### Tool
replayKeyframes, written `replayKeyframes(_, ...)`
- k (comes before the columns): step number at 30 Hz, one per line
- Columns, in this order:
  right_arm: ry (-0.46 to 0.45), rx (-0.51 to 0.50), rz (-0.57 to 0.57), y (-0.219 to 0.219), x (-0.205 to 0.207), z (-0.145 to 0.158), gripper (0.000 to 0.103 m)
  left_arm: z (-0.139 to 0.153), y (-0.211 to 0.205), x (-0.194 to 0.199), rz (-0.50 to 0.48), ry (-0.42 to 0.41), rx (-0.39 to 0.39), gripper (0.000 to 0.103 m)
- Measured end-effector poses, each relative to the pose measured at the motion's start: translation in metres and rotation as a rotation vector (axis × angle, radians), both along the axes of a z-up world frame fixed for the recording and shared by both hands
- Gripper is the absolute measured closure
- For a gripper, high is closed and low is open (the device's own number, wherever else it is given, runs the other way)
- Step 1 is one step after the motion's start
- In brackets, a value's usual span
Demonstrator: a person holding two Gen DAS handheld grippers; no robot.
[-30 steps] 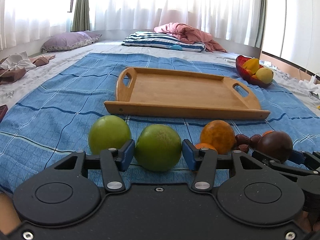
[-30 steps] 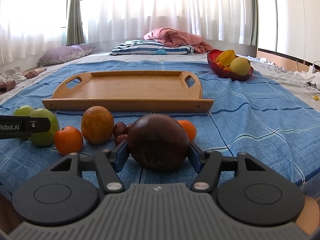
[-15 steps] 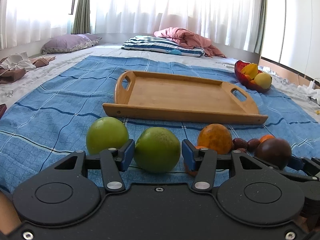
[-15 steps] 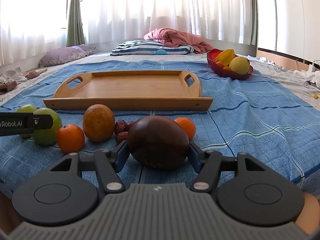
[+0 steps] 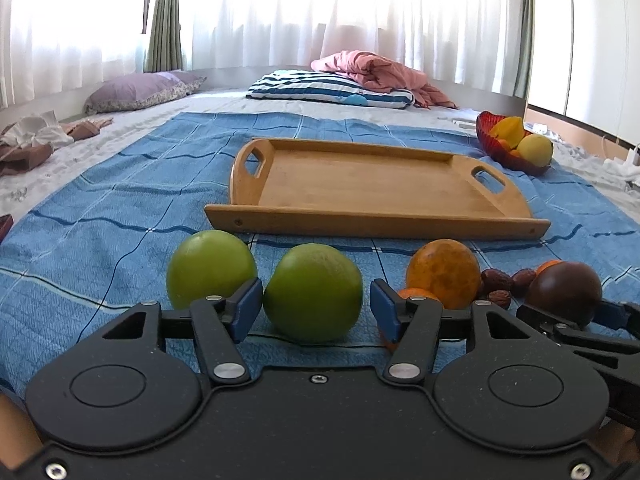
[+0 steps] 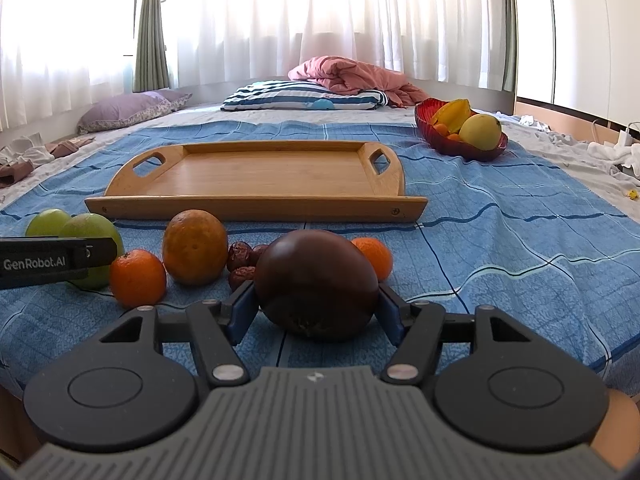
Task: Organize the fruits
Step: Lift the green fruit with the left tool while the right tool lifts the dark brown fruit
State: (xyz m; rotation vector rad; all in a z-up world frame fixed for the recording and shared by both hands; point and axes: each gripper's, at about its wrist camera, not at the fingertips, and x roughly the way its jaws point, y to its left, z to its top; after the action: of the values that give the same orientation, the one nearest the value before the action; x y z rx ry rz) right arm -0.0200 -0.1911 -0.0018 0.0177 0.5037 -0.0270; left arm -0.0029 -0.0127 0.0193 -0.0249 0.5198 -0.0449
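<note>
Green fruit between widening left tongs; dark fruit between widening right tongs.

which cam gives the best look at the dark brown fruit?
Right wrist: the dark brown fruit sits centred and close, between the right claw pads. Left wrist shows the fruit only small at the right edge, its lower part hidden by the right claw.
</note>
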Motion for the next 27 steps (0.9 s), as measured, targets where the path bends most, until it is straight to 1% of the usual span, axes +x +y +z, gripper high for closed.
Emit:
replayKeyframes(1, 0.0, -0.001, 0.0, 0.0, 0.0, 0.0, 0.03, 0.0, -0.001, 0.001, -0.001, -0.002, 0.006, 0.047)
replayKeyframes(2, 0.0, -0.003, 0.0, 0.0, 0.001, 0.0, 0.028, -0.001, -0.002, 0.001, 0.004, -0.003, 0.015, 0.05)
replayKeyframes(3, 0.0, -0.004, -0.001, 0.0, 0.002, 0.0, 0.027, 0.0, -0.003, 0.0, 0.005, -0.005, 0.026, 0.05)
replayKeyframes(7, 0.004, 0.0, -0.009, 0.0, 0.006, 0.001, 0.025, 0.004, -0.002, -0.003, 0.004, 0.013, 0.02, 0.051)
replayKeyframes(12, 0.001, 0.008, -0.011, -0.002, 0.008, 0.0, 0.025, 0.007, -0.003, -0.014, -0.029, 0.029, 0.026, 0.05)
replayKeyframes(16, 0.003, 0.006, -0.009, -0.002, 0.009, -0.001, 0.026, 0.002, -0.004, -0.015, -0.03, -0.001, 0.048, 0.048)
replayKeyframes(19, 0.003, 0.006, -0.01, -0.002, 0.009, -0.001, 0.026, 0.001, -0.006, -0.012, -0.027, -0.013, 0.058, 0.048)
replayKeyframes(25, 0.001, 0.009, -0.008, -0.003, 0.009, -0.003, 0.026, -0.007, 0.001, -0.003, -0.028, 0.013, 0.003, 0.048)
replayKeyframes(27, 0.007, 0.005, -0.004, -0.003, 0.009, -0.004, 0.026, -0.008, 0.005, -0.002, -0.025, 0.01, -0.019, 0.048)
